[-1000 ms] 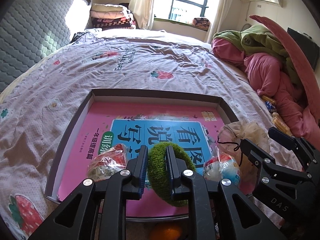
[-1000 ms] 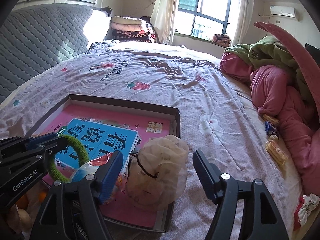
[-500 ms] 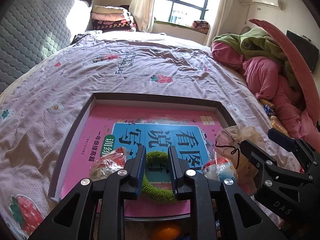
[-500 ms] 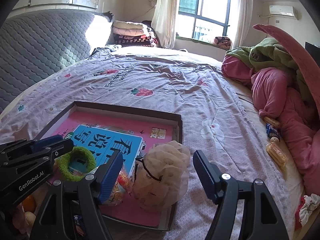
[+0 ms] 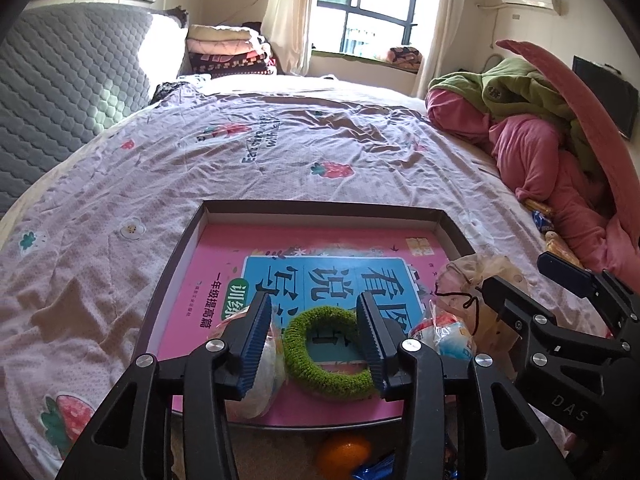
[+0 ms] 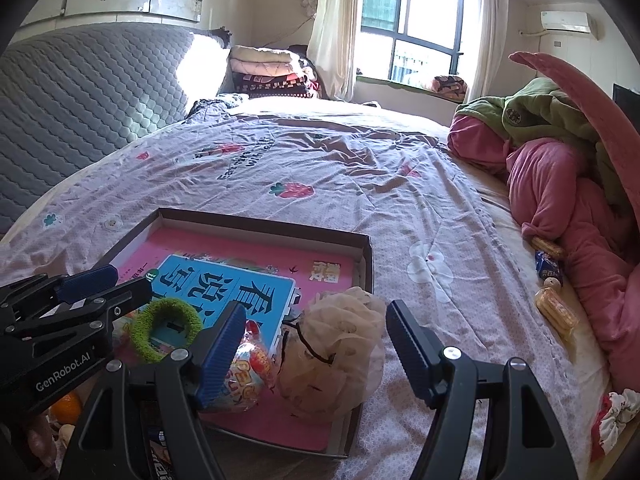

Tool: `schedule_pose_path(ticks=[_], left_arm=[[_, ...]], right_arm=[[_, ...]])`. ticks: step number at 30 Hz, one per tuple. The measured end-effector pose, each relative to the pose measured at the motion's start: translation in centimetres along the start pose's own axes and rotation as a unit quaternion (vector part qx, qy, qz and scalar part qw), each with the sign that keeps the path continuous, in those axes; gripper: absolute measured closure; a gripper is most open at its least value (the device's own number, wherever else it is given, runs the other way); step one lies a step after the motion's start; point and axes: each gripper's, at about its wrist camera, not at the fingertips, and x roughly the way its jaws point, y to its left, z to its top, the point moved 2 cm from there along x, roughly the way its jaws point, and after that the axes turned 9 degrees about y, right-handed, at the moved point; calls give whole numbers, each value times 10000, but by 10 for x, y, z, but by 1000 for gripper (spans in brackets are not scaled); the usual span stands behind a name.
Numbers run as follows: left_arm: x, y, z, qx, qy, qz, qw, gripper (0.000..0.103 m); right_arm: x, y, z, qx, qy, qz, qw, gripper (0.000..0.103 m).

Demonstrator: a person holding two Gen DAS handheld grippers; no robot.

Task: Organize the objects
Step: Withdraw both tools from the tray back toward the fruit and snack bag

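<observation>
As fingers part, green ring between, released

A fuzzy green hair tie lies flat on the pink book inside the shallow tray, between two wrapped snacks, beside a beige mesh pouch.

Black left gripper, ribbed blue pads, silver screws
</observation>
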Motion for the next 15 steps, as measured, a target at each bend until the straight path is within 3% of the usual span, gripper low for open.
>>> schedule_pose_path(ticks=[10, 15], left_arm=[[-22, 12, -4, -14, -153, 58, 9999, 44], [-33, 25, -2, -87, -256, 135, 9995, 37]], right_arm=[[-9, 5, 2, -11, -115, 116, 9999, 30], [-13, 8, 3, -22, -166, 162, 9997, 24]])
